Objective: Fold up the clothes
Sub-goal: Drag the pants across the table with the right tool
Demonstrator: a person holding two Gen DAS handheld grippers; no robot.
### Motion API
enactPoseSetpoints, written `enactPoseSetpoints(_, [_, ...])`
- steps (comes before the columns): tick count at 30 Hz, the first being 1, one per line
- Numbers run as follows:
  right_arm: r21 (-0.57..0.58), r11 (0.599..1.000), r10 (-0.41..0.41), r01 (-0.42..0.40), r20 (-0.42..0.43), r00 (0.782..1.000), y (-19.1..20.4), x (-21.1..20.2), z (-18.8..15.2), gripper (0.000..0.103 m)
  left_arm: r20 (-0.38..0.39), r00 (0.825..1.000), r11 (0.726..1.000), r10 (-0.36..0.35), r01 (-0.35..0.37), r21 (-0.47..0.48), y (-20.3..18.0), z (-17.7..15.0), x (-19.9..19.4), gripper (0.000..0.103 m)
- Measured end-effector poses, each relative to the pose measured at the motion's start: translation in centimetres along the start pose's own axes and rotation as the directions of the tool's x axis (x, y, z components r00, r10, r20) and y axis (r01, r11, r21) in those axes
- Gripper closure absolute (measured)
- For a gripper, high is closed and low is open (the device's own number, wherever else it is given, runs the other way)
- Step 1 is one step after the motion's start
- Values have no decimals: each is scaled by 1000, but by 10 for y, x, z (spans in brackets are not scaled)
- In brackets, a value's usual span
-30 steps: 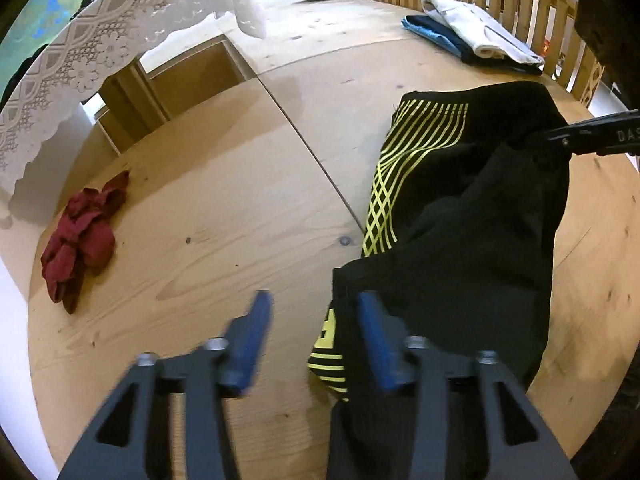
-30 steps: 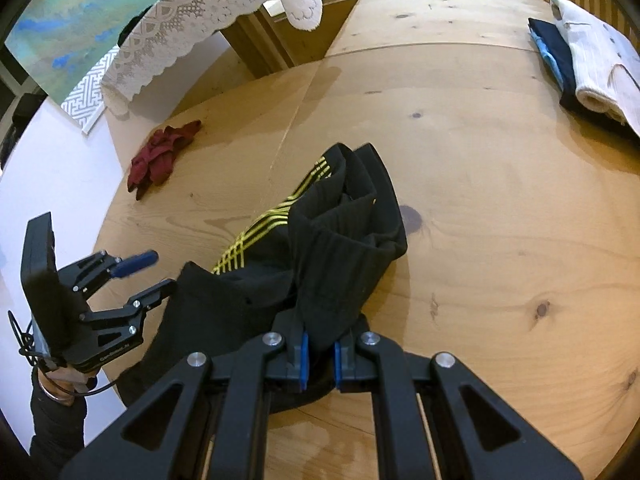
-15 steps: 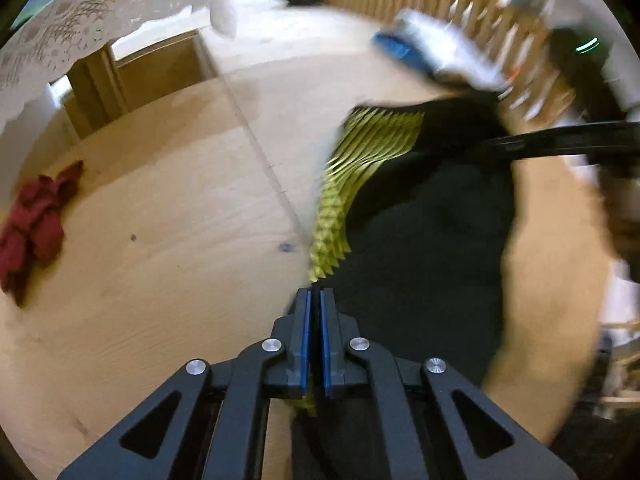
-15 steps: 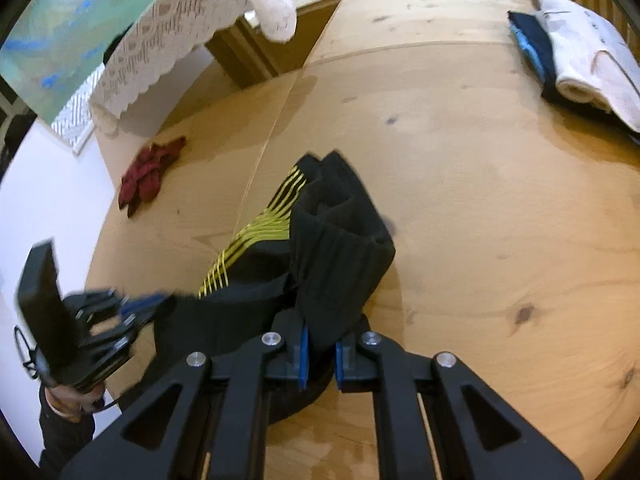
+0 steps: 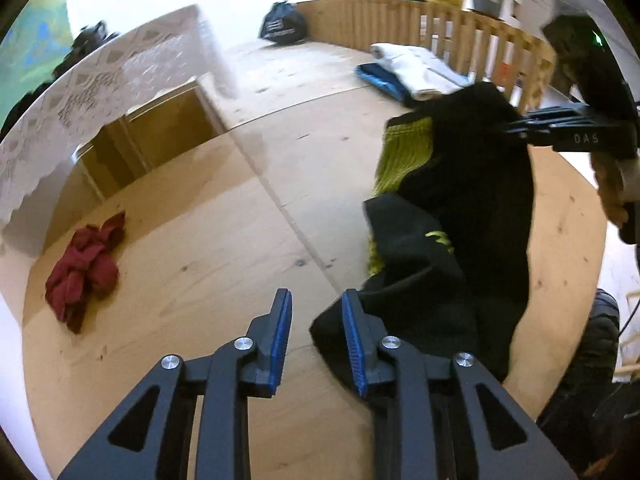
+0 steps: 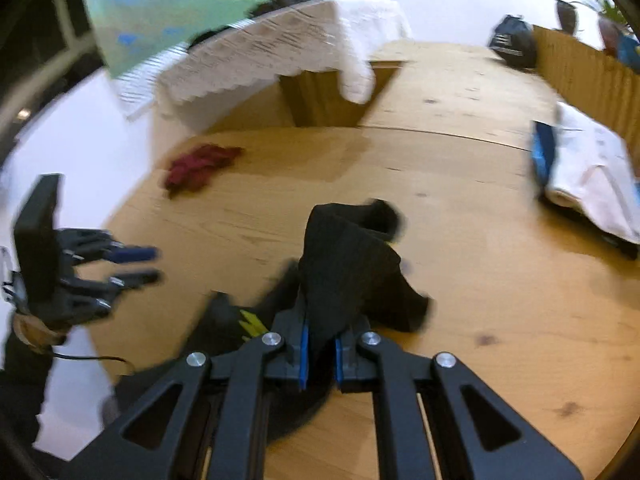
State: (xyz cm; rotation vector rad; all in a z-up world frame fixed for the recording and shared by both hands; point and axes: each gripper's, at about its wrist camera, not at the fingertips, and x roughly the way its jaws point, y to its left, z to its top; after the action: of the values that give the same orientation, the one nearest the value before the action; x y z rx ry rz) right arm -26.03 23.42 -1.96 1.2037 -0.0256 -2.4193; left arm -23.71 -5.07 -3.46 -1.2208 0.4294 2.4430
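Note:
A black garment with yellow stripes (image 5: 472,216) hangs lifted above the round wooden table (image 5: 224,240), its lower end bunched on the wood. My right gripper (image 6: 320,354) is shut on a fold of this garment (image 6: 348,264) and holds it up; it shows at the upper right of the left wrist view (image 5: 520,126). My left gripper (image 5: 316,316) is open and empty, just left of the garment's low edge. It also shows at the left of the right wrist view (image 6: 140,266).
A crumpled dark red cloth (image 5: 84,268) lies at the table's left. A stack of folded clothes, white on blue (image 5: 412,70), sits at the far right by a wooden railing (image 5: 460,28). A lace-covered table (image 5: 100,92) and black bag (image 5: 282,26) stand beyond.
My left gripper shut on the garment's low edge half a second ago and has now opened and let it go. My right gripper has lifted the garment higher.

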Motion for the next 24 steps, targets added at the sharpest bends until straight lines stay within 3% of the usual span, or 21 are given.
enactPoseSetpoints(3, [114, 991, -60, 64, -39, 997, -36, 13, -7, 95, -29, 997, 998, 67, -67, 4, 7, -10, 7, 78])
enactPoseSetpoints(5, [183, 982, -27, 34, -42, 999, -49, 18, -9, 95, -36, 997, 998, 61, -61, -2, 7, -14, 5, 77])
enactPoseSetpoints(8, [129, 991, 28, -25, -22, 999, -19, 20, 6, 95, -27, 997, 997, 73, -73, -8, 12, -18, -4, 77])
enactPoseSetpoints(10, [88, 988, 126, -126, 3, 992, 16, 28, 27, 94, -11, 996, 996, 90, -90, -25, 19, -19, -12, 77])
enactPoseSetpoints(11, [62, 979, 196, -195, -1, 981, 35, 37, 38, 87, -5, 995, 994, 95, -95, -47, 25, -20, -15, 77])
enactPoseSetpoints(12, [37, 966, 258, -256, -47, 965, 52, 50, 47, 68, -5, 995, 993, 97, -97, -61, 30, -21, -16, 77])
enactPoseSetpoints(14, [10, 949, 311, -314, -154, 938, 79, 76, 61, 61, -12, 995, 992, 97, -97, -79, 37, -25, -16, 76])
enactPoseSetpoints(17, [-3, 969, 245, -248, -125, 961, 72, 74, 64, 55, -23, 995, 990, 96, -98, -106, 49, -30, -15, 76])
enactPoseSetpoints(18, [-2, 980, 196, -198, -103, 975, 61, 71, 63, 47, -29, 995, 990, 98, -101, -101, 50, -29, -13, 76])
enactPoseSetpoints(20, [7, 998, 65, -65, -85, 994, 35, 73, 58, 45, -39, 995, 993, 89, -92, -80, 47, -24, -4, 76])
enactPoseSetpoints(22, [22, 1000, -19, 21, -106, 994, 14, 83, 51, 45, -49, 996, 995, 69, -72, -66, 43, -17, 8, 74])
enactPoseSetpoints(24, [29, 999, -38, 42, -147, 988, 1, 101, 49, 45, -71, 996, 997, 59, -63, -49, 39, -11, 24, 64])
